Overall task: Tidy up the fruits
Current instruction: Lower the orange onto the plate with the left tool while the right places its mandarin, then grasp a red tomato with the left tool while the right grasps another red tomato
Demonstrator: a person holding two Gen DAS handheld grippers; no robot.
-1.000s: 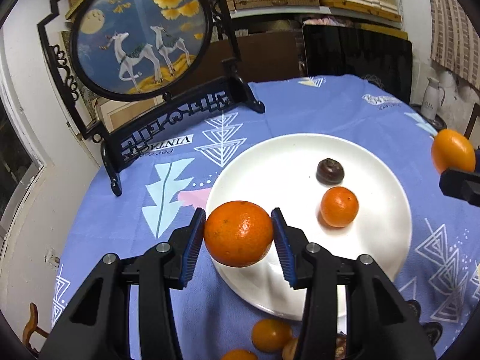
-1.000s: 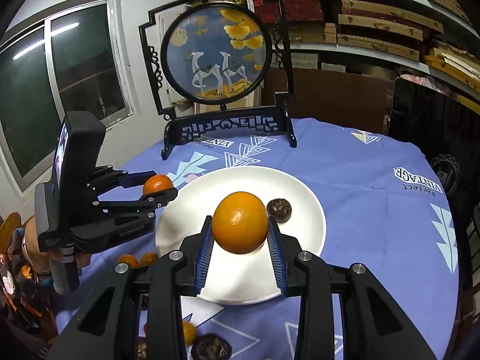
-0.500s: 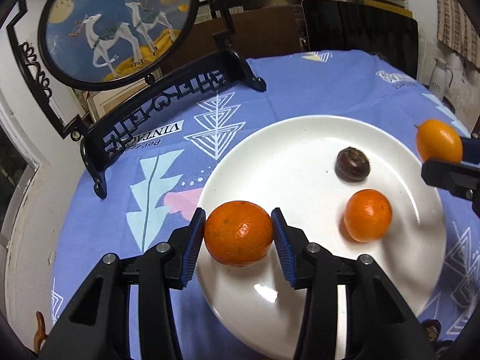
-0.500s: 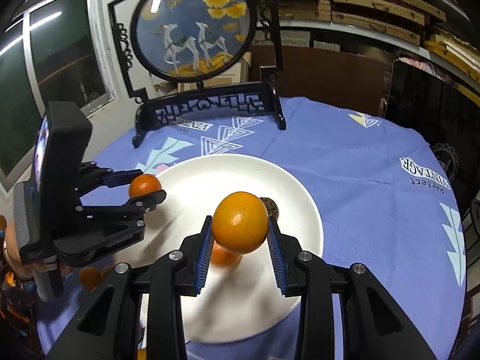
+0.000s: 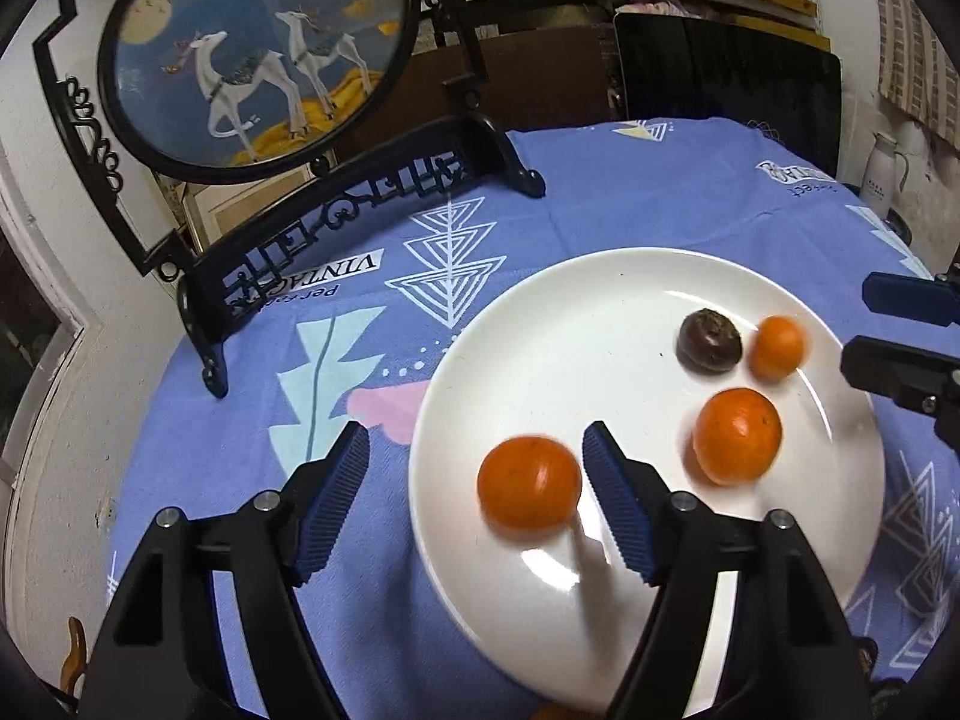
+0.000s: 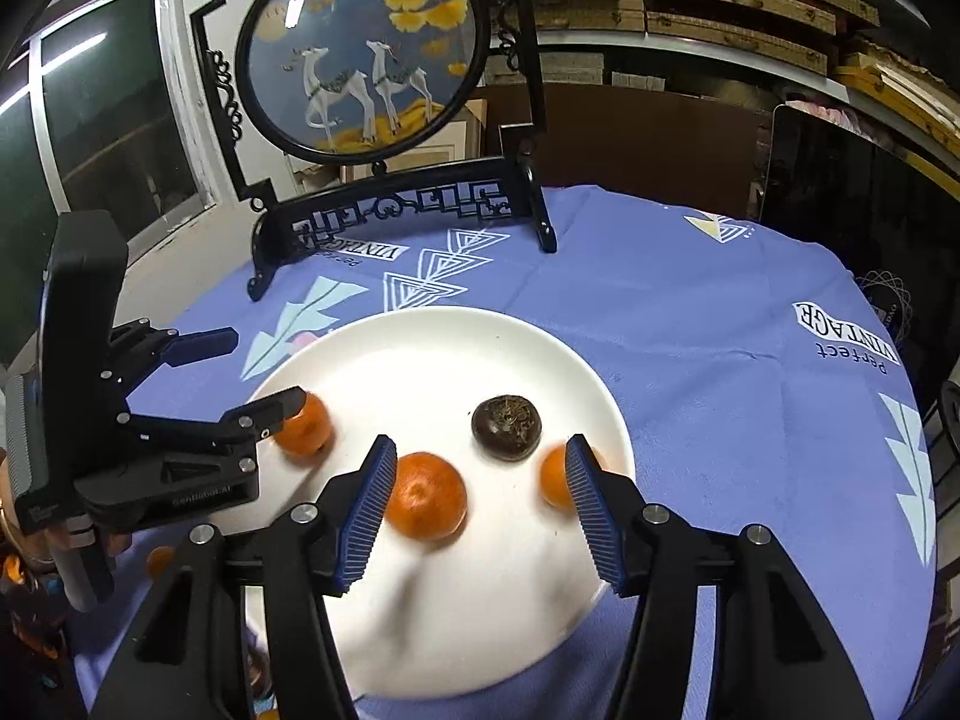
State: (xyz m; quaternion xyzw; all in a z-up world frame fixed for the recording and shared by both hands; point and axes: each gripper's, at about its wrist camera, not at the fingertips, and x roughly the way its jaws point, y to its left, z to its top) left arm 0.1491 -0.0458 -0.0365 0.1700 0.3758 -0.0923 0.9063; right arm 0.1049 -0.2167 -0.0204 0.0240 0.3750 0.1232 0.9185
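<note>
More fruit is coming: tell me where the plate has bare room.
The white plate is bare across its far half, toward the deer screen. The near half is crowded: three oranges, a dark fruit and both opening grippers.

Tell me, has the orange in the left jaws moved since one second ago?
Yes. The orange has left the opening jaws of the left gripper and now lies on the white plate, instead of hanging over its rim.

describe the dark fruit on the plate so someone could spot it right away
Start at the white plate on the blue tablecloth. The dark fruit lies on its right half, among three oranges. It alone is brownish-black with a rough, dull skin.
</note>
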